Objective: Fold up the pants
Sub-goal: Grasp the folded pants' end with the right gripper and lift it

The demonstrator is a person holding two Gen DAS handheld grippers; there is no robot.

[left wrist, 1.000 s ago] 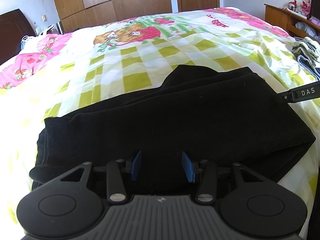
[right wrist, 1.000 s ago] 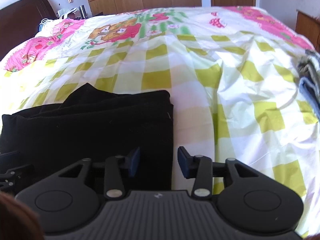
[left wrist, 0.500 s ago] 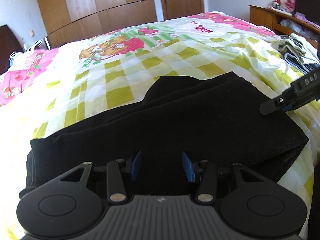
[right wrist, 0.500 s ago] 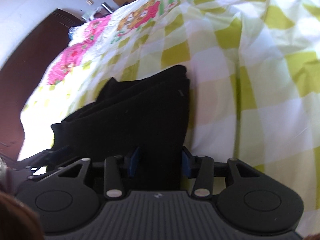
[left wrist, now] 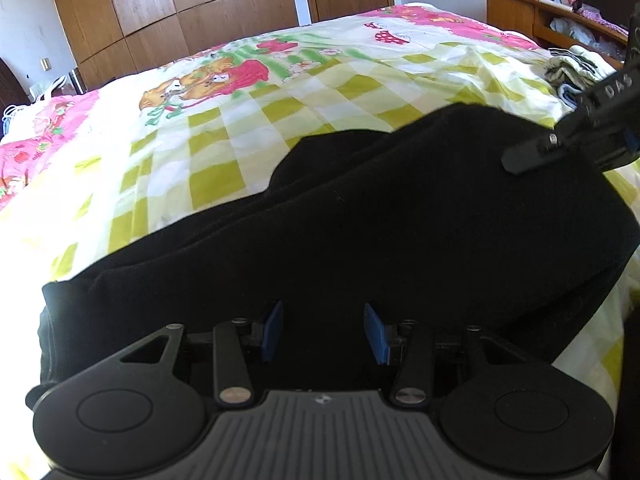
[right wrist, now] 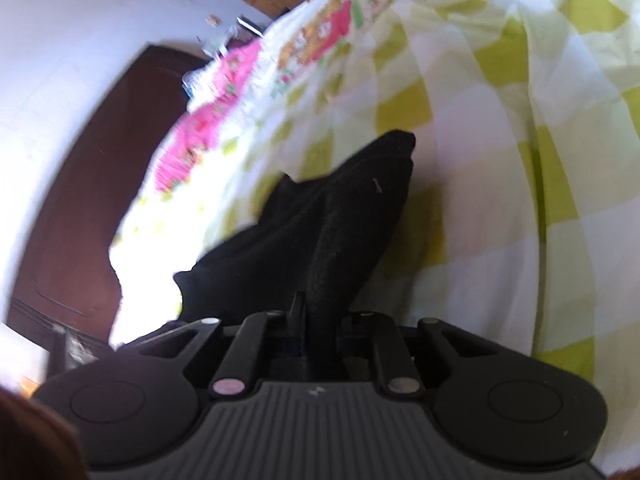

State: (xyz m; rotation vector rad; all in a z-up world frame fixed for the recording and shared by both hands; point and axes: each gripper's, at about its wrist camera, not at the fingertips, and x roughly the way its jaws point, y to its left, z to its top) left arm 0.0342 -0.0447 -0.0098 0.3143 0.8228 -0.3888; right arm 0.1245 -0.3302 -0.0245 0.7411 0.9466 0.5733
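Black pants (left wrist: 360,232) lie folded across the checked bedspread (left wrist: 248,128). My left gripper (left wrist: 323,332) is open, its blue pads (left wrist: 272,330) just above the near edge of the pants. My right gripper (right wrist: 316,320) is shut on the right end of the pants (right wrist: 340,220) and lifts that end, tilted to the left. It also shows at the right of the left wrist view (left wrist: 576,140), on the raised cloth.
A pile of folded clothes (left wrist: 572,72) lies at the bed's right edge. A wooden shelf unit (left wrist: 532,12) stands beyond it. A wardrobe and door (left wrist: 200,12) stand behind the bed. A dark headboard (right wrist: 80,208) is at the left.
My right gripper has shut on the right end of the pants, lifted it and rolled to the left. My left gripper has stayed open over the near edge.
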